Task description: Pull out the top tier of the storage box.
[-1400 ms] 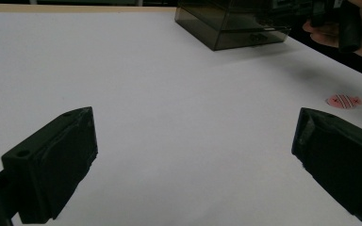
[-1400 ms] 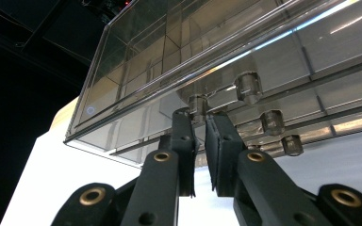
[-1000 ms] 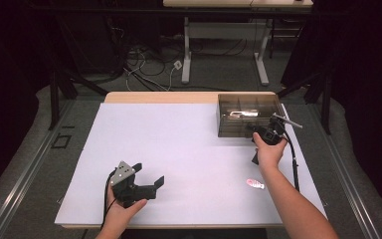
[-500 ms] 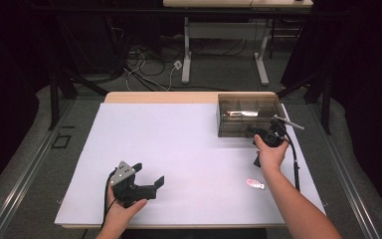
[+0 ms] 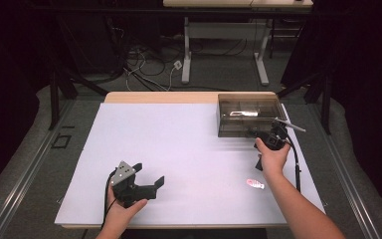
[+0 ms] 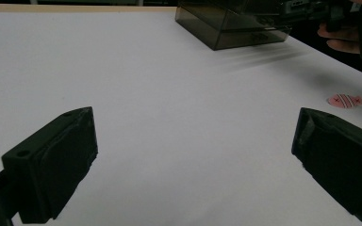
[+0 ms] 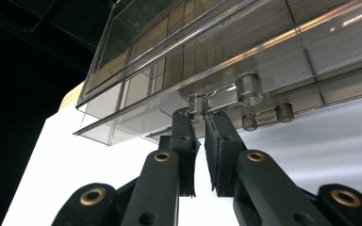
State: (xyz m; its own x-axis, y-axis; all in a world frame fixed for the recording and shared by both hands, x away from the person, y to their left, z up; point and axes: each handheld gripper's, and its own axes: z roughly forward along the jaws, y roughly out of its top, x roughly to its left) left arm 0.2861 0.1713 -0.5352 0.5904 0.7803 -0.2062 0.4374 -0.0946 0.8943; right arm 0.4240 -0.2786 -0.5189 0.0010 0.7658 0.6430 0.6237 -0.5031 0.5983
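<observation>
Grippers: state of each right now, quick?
Left gripper: open, holding nothing, above the white mat.
Right gripper: closed on the small knob at the clear box's front.

Table: white sheet (image 5: pixel 179 149) over a wooden top.
Box: clear smoky plastic box (image 5: pixel 248 115), far right part of the sheet.
Right gripper (image 5: pixel 267 135): at the box's near edge, held in the person's right hand (image 5: pixel 272 158).
Left gripper (image 5: pixel 149 180): near left, jaws spread wide, nothing between them.
Fish: small pink toy fish (image 5: pixel 254 183), just left of the right forearm.
</observation>
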